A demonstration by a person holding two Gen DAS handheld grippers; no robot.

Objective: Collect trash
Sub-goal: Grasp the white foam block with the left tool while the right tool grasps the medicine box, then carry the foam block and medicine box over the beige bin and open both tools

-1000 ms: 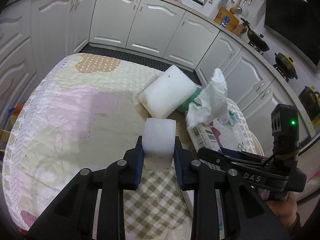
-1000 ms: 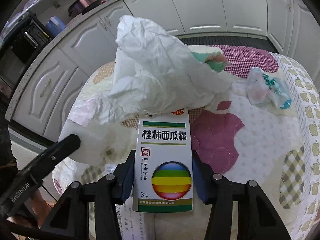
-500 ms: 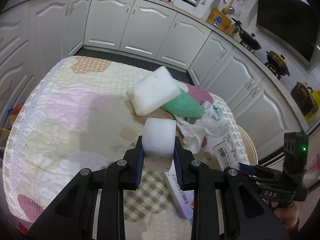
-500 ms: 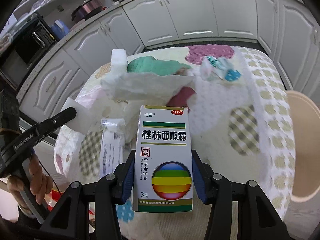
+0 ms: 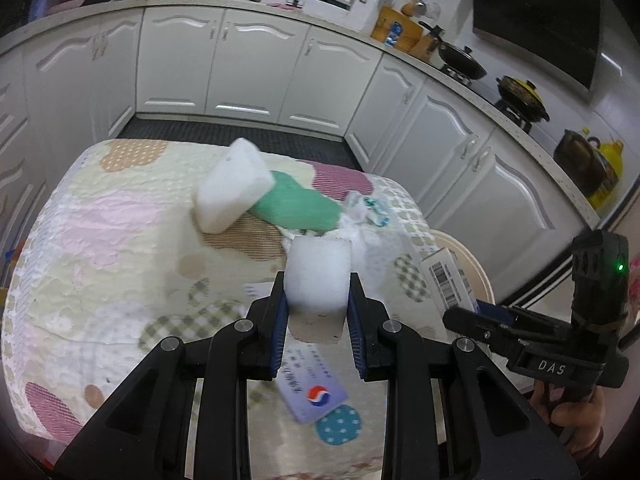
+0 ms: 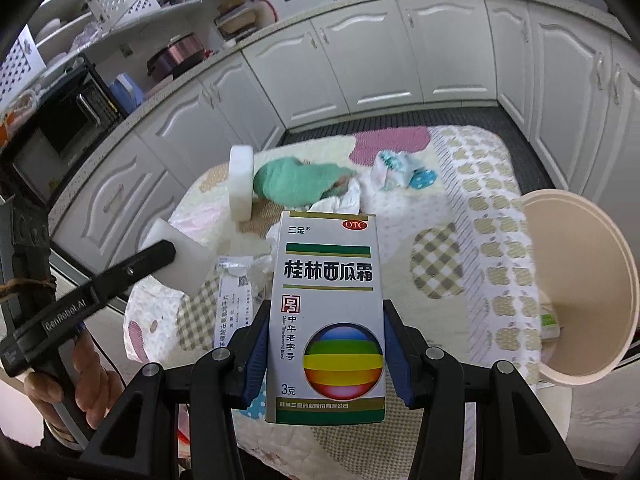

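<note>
My left gripper (image 5: 318,304) is shut on a small white foam block (image 5: 318,276), held above the near part of the quilted table (image 5: 100,240). In the right wrist view my right gripper (image 6: 326,344) is shut on a white medicine box (image 6: 328,304) with a rainbow ball printed on it. That box's barcoded end (image 5: 448,280) shows at the right of the left wrist view. On the table lie a large white foam block (image 5: 232,190), a green bundle (image 5: 300,204), a crumpled tissue (image 6: 344,200), a colourful wrapper (image 6: 404,168) and a flat pale carton (image 5: 312,388).
A beige round bin (image 6: 624,264) stands off the table's right edge, with something small lying inside. White kitchen cabinets (image 5: 240,64) curve round behind the table. A person's hand (image 6: 88,376) holds the left gripper's handle at the lower left.
Both grippers have drawn back and risen with their loads. The crumpled tissue that lay over the medicine box now lies on the table. The beige bin has come into the right wrist view.
</note>
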